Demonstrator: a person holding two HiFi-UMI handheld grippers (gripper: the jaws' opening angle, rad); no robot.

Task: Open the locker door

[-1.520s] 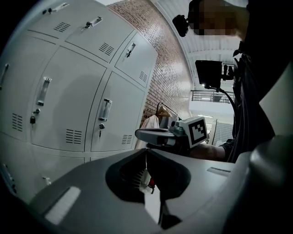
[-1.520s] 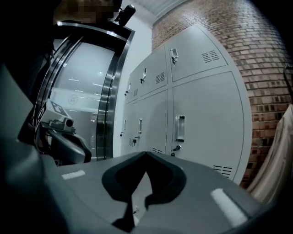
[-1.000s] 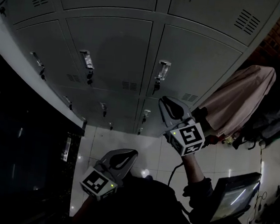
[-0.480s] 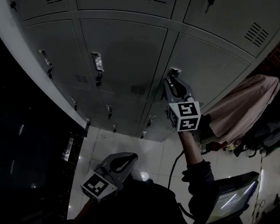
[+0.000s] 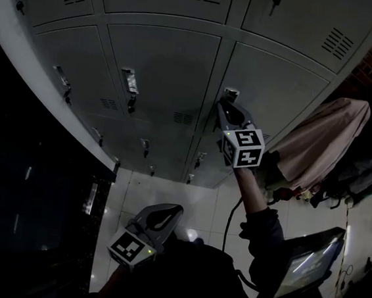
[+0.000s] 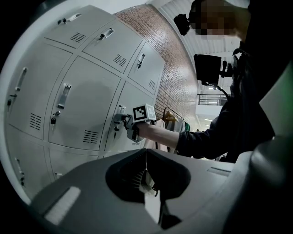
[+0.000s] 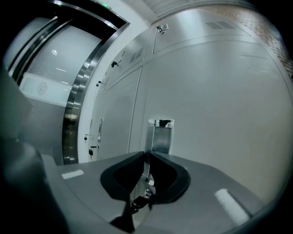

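Observation:
The grey locker door (image 5: 278, 88) carries a small steel handle (image 5: 230, 92) on its left edge, also plain in the right gripper view as a shiny plate, the handle (image 7: 161, 132). My right gripper (image 5: 225, 104) is raised to it, jaws shut, tips right at the handle's lower part; the same gripper (image 7: 146, 153) shows nothing clamped. The door looks closed flush with its neighbours. My left gripper (image 5: 173, 210) hangs low near my body, shut and holding nothing, its tips (image 6: 145, 153) pointing towards the lockers. From there the right gripper (image 6: 118, 119) shows at the handle.
More grey locker doors with handles (image 5: 130, 83) fill the wall on all sides. A beige garment (image 5: 326, 133) hangs to the right of the lockers. A screen (image 5: 303, 263) sits low right. A dark panel (image 5: 22, 194) stands left, with white floor tiles (image 5: 168, 189) below.
Over the last second my right gripper rose from waist height up to the locker handle; in the last half second it barely shifted. The left gripper stayed low.

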